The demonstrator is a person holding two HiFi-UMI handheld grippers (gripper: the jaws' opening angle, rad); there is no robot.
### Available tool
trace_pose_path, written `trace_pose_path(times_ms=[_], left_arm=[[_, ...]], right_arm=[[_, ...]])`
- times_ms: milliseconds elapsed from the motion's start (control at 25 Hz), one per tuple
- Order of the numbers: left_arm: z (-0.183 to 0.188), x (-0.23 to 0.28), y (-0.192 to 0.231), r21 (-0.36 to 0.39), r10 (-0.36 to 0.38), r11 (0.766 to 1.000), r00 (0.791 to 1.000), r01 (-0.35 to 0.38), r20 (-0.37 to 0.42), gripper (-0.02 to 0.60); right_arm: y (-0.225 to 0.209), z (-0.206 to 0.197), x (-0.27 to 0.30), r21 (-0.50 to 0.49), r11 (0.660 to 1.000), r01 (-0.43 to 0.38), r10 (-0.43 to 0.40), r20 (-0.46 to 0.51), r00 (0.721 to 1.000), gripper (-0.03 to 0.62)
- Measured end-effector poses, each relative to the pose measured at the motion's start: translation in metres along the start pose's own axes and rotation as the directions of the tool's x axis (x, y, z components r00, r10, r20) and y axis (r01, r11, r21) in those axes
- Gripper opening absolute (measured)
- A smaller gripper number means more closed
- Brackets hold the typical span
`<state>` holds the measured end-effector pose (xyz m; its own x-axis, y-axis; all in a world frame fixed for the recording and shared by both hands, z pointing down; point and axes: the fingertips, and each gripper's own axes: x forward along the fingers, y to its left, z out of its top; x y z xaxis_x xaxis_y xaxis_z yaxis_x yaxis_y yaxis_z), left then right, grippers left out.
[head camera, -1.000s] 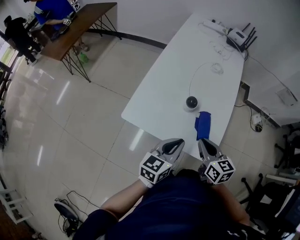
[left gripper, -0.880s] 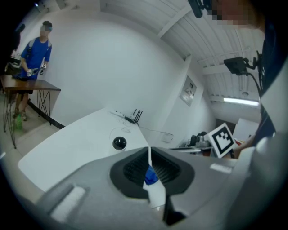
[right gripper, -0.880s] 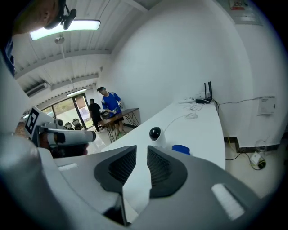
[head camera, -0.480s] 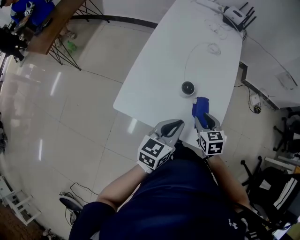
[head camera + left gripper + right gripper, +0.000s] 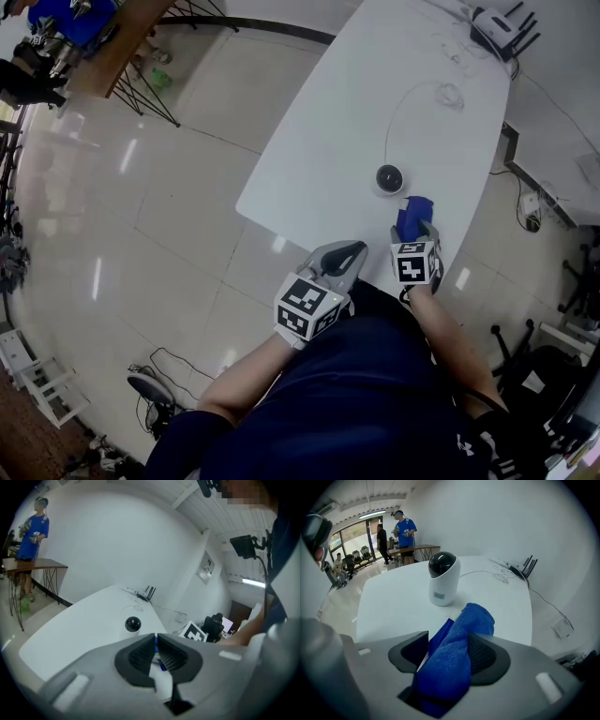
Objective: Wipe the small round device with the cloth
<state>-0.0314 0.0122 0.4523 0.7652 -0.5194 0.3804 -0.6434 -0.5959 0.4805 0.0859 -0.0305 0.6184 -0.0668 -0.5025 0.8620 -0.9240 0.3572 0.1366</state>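
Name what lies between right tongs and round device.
Blue cloth, in the right tongs, whose jaws have just been opening; then bare table. Right gripper view.

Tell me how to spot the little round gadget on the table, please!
Find the long white table and look at the end nearest the person. There stands the small round device, white with a shiny black dome on top. The blue cloth beside it is floppy, and the far-off router has antennas.
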Motion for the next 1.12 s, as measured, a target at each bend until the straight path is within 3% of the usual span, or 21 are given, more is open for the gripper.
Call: trace_pose_path(times_ms=[240,400,520,640,720,880,1000,1120], left_arm=[[-0.009,0.010,-0.007,-0.017,-0.002,1.000,1.000,0.001,-0.023,0.017],[-0.010,0.020,-0.014,-0.008,-0.009,1.000,0.999,0.009,-0.032,0.017],[-0.011,0.026,-0.017,-0.004,-0.006,1.000,0.999,0.006,-0.044,0.017],[-0.013,0.030,-0.016,-0.007,0.002,1.000,0.999,-0.003,-0.054,0.017],[-0.013,0.034,-0.016,-0.011,0.009,1.000,0.998,-0.009,-0.057,0.017],[-0.013,0.045,-0.014,-0.014,0.020,1.000,0.998,-0.021,-0.067,0.017],[-0.013,0.053,-0.015,-0.011,0.029,0.999,0.997,-0.030,-0.072,0.017],[-0.007,0.063,-0.014,0.004,0.046,0.999,0.997,-0.046,-0.064,0.017]], right_arm=[[0.002,-0.003,0.006,-0.144,0.987,0.070,-0.060,0.075,0.995,0.250],[-0.004,-0.005,0.005,-0.205,0.976,0.079,-0.056,0.113,0.992,0.173],[-0.008,-0.004,0.000,-0.165,0.986,0.021,0.003,0.142,0.990,0.142],[-0.015,-0.007,-0.002,0.014,0.994,-0.104,0.100,0.197,0.975,0.126],[-0.024,-0.009,-0.005,0.161,0.965,-0.208,0.161,0.262,0.951,0.123],[-0.048,0.006,-0.022,0.375,0.843,-0.385,0.214,0.423,0.880,0.121],[-0.059,0.019,-0.035,0.439,0.758,-0.482,0.232,0.509,0.829,0.121],[-0.066,0.036,-0.047,0.444,0.708,-0.549,0.247,0.573,0.781,0.121]])
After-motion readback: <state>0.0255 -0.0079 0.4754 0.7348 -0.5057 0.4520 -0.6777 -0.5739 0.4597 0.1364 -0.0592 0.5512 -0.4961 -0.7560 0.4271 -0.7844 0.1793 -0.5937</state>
